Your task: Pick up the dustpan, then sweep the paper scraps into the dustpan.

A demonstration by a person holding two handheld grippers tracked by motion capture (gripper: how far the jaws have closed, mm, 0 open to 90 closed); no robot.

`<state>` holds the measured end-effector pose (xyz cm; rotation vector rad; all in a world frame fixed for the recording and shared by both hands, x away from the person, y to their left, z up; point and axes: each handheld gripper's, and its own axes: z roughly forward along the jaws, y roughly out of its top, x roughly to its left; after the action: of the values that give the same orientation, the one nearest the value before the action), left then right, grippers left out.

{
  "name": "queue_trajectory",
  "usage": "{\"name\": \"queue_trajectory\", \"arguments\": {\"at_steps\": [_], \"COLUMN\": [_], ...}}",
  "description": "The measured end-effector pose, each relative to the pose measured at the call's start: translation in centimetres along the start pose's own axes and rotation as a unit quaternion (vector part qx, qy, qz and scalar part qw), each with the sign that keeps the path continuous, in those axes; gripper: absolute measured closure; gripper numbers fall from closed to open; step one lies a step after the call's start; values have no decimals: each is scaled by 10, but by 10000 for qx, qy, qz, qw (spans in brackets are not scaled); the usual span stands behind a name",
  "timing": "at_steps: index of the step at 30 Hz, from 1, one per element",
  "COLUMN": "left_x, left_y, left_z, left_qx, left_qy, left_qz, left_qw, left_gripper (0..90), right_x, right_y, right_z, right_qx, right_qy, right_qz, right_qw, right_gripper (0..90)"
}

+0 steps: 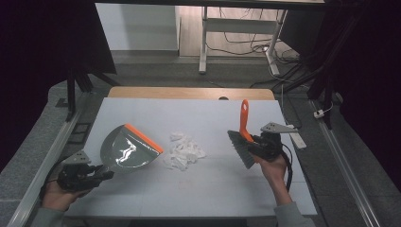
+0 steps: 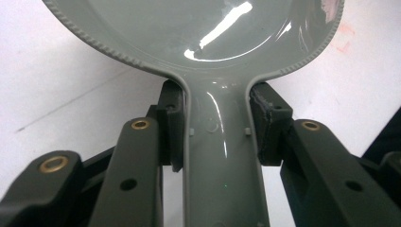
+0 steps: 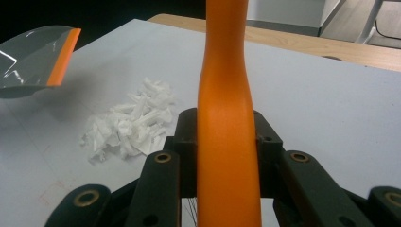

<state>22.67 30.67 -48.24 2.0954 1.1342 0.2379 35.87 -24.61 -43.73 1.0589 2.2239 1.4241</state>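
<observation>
- My left gripper (image 1: 97,176): low at the near left of the bench (image 1: 213,189), hand (image 1: 59,194) under it, forearm in from the near edge. Jaws clamped on the grey handle of the dustpan (image 1: 127,149); in the left gripper view the pads (image 2: 172,125) press both sides of the handle.
- Dustpan: held tilted, its orange lip (image 1: 144,137) pointing toward the bench's middle, just left of the paper scraps (image 1: 183,151).
- My right gripper (image 1: 253,145): raised at the right side of the bench, hand (image 1: 274,168) gripping from below, wrist bent inward. Jaws closed on the orange handle of the brush (image 1: 242,137).
- Brush: handle standing nearly upright, grey bristles (image 1: 240,149) angled down and left toward the scraps, apart from them.
- Paper scraps: a loose white heap lying on the bench between dustpan and brush, nearer the dustpan.
</observation>
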Motion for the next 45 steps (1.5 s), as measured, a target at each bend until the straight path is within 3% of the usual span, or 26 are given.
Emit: {"name": "queue_trajectory", "arguments": {"at_steps": [8, 16, 29, 45], "left_x": [-5, -12, -17, -20], "left_y": [-7, -6, -10, -13], "left_z": [6, 17, 19, 19], "left_qx": [167, 362, 545, 698], "left_qy": [-211, -418, -630, -726], "left_qz": [175, 477, 775, 879], "left_qw": [9995, 9973, 9935, 9910], "left_gripper": [614, 614, 614, 614], "right_x": [0, -2, -4, 7], "right_y": [5, 6, 7, 18], "right_z": [11, 17, 23, 48], "right_qx": [12, 34, 43, 98], "right_qy": [24, 29, 3, 132], "right_qz": [18, 9, 42, -169], "right_qw": [10000, 10000, 10000, 9997], "right_gripper": [702, 702, 702, 702]}}
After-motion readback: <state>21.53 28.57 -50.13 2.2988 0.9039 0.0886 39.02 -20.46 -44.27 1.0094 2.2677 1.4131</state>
